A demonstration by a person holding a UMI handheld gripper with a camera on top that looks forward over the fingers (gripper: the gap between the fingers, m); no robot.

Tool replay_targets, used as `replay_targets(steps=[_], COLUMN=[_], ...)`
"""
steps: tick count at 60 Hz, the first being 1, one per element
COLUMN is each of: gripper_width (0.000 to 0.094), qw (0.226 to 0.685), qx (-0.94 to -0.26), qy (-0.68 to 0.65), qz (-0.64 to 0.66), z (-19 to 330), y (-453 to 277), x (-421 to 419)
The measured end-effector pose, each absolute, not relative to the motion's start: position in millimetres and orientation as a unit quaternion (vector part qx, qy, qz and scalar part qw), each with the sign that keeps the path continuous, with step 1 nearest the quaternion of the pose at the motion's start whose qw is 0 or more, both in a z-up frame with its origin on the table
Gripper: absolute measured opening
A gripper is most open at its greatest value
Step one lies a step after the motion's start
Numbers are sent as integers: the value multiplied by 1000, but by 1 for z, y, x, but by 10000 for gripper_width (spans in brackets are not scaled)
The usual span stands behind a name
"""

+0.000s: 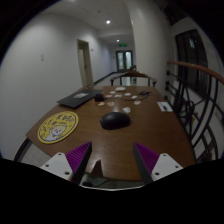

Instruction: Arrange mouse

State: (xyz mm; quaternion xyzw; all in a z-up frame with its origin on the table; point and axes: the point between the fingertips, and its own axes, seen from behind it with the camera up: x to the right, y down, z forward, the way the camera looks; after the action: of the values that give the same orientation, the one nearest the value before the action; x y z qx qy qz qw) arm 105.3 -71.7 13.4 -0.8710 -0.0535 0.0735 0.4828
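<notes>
A black computer mouse (pixel 115 119) lies on the brown wooden table (pixel 120 140), well beyond my fingers and slightly left of the midline between them. My gripper (pixel 113 160) hovers over the near part of the table. Its two fingers, with purple pads (pixel 78 157), stand wide apart with only bare table between them. Nothing is held.
A round yellow mat (pixel 58 127) lies left of the mouse. A dark laptop (pixel 80 98) sits at the far left of the table. Papers and small items (pixel 128 95) lie at the far end, a white item (pixel 165 105) at the right. Railings (pixel 190 105) run along the right.
</notes>
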Motion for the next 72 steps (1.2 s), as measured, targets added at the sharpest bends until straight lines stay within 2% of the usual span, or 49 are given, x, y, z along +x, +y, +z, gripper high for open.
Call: replay_targets(steps=[8,32,37,38,45,50,56,61,67,72], gripper_width=[844,827,484,491,362,343,340,341,341,342], qw=[449,440,447,446,446,443,479,533,580,588], qx=[-888,-893,-892,-893,-893,-894,-876,-845,-810,-802], qy=[-70,-84,-60,-51,-47,-22,19,12,-3,-12], qz=[72,41,35,38,45,56,52,49,83,104], z=[-15,-18,-19,-19,-18,-13,30,98,171,184], y=[-24,95,105,105,104,97,85,70,46,28], x=[87,49,51,51,53,60,72,49,-20,-78])
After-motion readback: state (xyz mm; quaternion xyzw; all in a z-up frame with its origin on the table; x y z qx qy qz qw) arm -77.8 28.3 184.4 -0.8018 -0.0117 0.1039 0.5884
